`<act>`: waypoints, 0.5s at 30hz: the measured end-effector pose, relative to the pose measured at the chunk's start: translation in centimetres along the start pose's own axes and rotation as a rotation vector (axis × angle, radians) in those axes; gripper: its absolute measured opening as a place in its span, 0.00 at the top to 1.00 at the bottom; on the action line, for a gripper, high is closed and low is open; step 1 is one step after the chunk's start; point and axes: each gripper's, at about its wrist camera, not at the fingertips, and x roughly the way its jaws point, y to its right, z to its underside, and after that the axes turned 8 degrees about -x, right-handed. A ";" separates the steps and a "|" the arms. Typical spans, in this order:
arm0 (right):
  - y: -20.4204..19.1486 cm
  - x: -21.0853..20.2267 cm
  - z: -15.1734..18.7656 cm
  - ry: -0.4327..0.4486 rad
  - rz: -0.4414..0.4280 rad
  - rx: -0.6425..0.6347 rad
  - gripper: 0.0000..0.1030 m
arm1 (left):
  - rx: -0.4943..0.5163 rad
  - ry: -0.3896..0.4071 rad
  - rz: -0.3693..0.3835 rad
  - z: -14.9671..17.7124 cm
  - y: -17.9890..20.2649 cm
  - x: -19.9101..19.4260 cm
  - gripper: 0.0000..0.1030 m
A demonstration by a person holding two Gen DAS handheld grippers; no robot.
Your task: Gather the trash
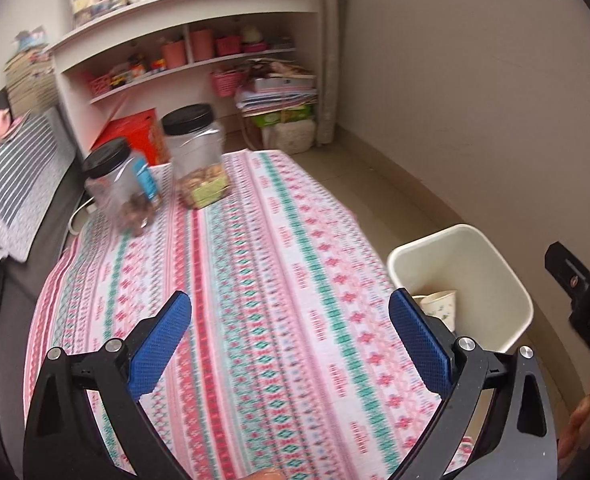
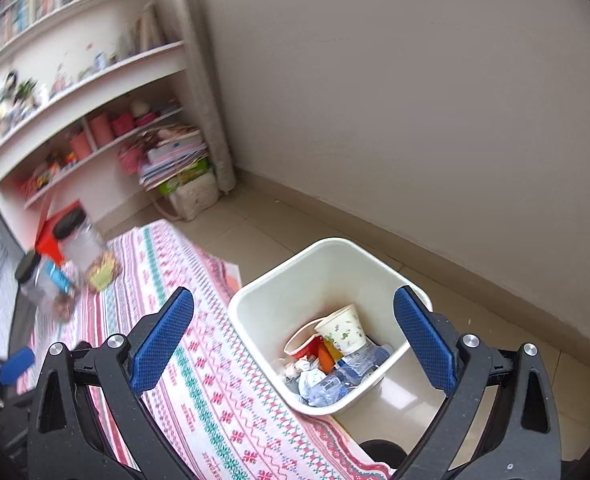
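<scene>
A plain pale wall (image 2: 415,100) meets a beige tiled floor (image 2: 475,292). White curved shelves (image 1: 199,4) stand in the corner, crowded with books and pink pots. A patterned pink tablecloth (image 1: 263,280) covers the table.

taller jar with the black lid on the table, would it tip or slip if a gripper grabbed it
The taller jar looks like clear plastic and only its bottom part holds snacks, so it is probably light and bottom-weighted, unlikely to tip. Its smooth walls might slip or flex under the pads. It stands close to the shorter jar, so a push could knock that.

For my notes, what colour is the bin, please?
Cream-white bin, clearest in the right wrist view.
</scene>
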 end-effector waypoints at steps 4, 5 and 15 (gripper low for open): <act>-2.9 -0.4 0.4 0.032 -0.010 -0.083 0.07 | -0.035 0.002 -0.033 0.3 -2.4 0.0 0.07; -3.4 -0.6 0.5 0.039 -0.012 -0.095 0.07 | -0.045 0.001 -0.040 0.4 -3.1 -0.1 0.07; -7.4 -0.4 1.7 0.053 -0.062 -0.211 0.07 | -0.109 -0.005 -0.109 1.4 -7.6 -0.2 0.07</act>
